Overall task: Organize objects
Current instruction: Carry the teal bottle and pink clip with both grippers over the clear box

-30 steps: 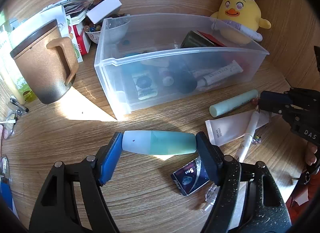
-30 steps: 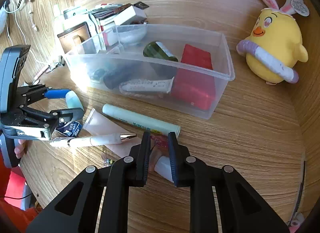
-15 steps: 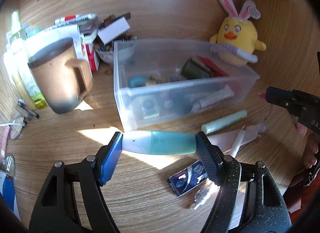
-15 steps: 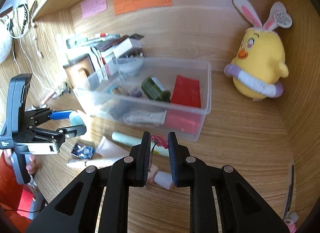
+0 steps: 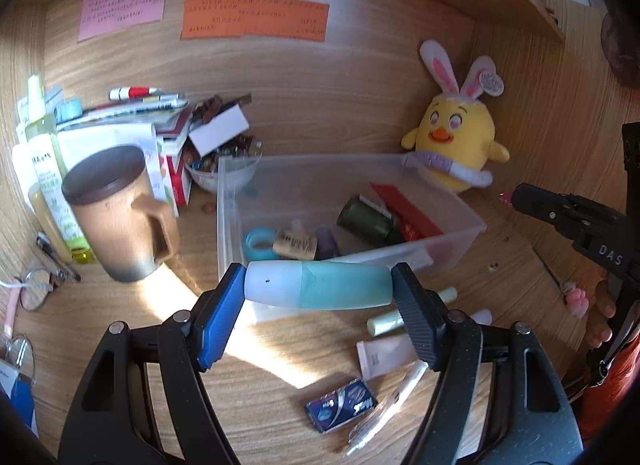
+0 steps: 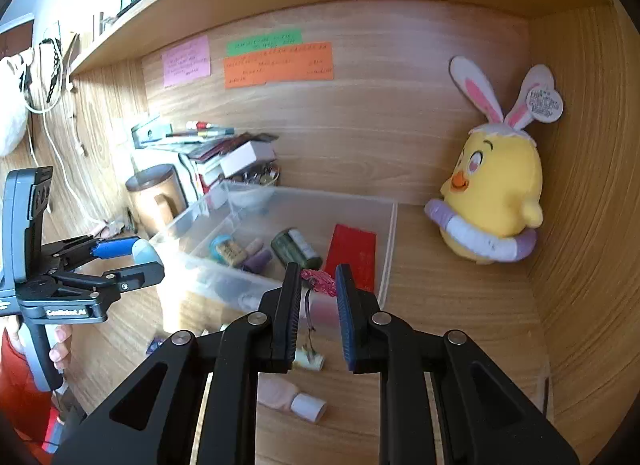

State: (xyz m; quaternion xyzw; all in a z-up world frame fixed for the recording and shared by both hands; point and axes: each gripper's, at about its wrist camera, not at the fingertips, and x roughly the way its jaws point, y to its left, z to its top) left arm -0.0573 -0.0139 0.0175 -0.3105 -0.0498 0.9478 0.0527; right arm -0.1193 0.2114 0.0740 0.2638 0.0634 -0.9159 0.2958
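Note:
My left gripper (image 5: 318, 285) is shut on a white and teal bottle (image 5: 318, 284), held crosswise in the air just in front of the clear plastic bin (image 5: 228, 201). It also shows in the right wrist view (image 6: 138, 255). My right gripper (image 6: 318, 285) is shut on a small pink braided charm (image 6: 319, 281) with a dark cord hanging below, raised near the bin's (image 6: 390, 241) right front corner. The bin holds a dark green jar (image 5: 366, 219), a red box (image 5: 408, 211), a teal ring and small tubes.
A brown lidded mug (image 5: 120, 217) stands left of the bin. A yellow plush chick (image 5: 456, 153) sits at the back right. On the desk lie a pale green tube (image 5: 408, 311), a pink tube (image 5: 386, 353), a white pen (image 5: 390, 401), a blue packet (image 5: 342, 405). Books and bottles crowd the back left.
Both grippers have risen from the desk with their loads. The left has lifted the bottle toward the bin's front; the right has lifted the pink charm off the desk.

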